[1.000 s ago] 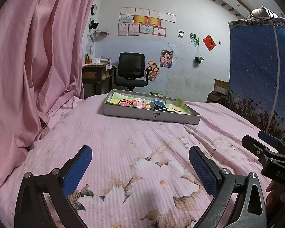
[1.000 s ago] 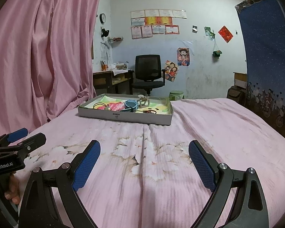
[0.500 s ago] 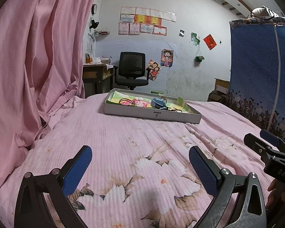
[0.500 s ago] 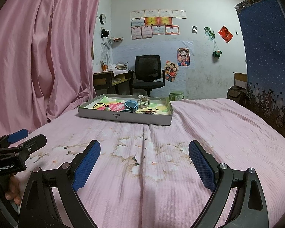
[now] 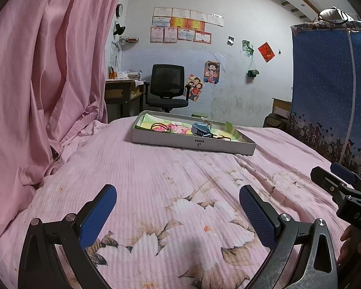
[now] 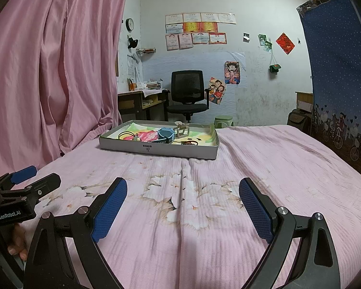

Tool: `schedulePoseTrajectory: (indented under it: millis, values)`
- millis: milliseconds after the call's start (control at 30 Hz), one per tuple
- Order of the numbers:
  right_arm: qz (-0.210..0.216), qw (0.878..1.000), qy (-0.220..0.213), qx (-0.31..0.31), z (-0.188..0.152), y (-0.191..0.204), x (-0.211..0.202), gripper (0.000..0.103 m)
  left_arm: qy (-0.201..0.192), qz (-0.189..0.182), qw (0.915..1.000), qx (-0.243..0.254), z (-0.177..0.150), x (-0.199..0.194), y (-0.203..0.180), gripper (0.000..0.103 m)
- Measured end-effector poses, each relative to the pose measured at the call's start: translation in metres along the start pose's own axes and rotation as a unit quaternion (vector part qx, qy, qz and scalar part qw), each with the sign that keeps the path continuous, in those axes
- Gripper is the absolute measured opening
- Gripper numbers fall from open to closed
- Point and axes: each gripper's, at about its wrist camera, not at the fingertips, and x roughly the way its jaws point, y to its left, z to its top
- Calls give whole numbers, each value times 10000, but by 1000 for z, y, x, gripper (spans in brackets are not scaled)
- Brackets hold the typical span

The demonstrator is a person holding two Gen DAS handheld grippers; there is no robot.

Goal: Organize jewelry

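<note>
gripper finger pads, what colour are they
Blue, with a fine textured surface, on black fingers. Clearest in the right wrist view.

Bedsheet (image 6: 252, 159) is pale pink with faded white-and-brown flowers, curtain (image 6: 48, 72) plain pink. Tray (image 6: 156, 147) is grey outside, yellow-green and pink inside, with a little blue box (image 6: 165, 134). Gripper pads (image 6: 109, 213) are blue on black.

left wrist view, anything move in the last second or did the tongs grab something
Almost nothing changed. The right tongs, seen at the edge of the left wrist view, dipped slightly lower. Nothing was grabbed or let go: the left tongs and the right ones stayed open and empty over the bed, and the tray of jewelry kept its place.
</note>
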Motion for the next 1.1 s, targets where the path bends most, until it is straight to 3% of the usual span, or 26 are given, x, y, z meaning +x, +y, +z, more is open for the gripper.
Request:
schedulePoseTrajectory:
  millis: [1100]
  values:
    - [5, 10000, -2, 12, -2, 0, 0, 92, 17, 6, 10000, 1, 1, -1, 0, 103]
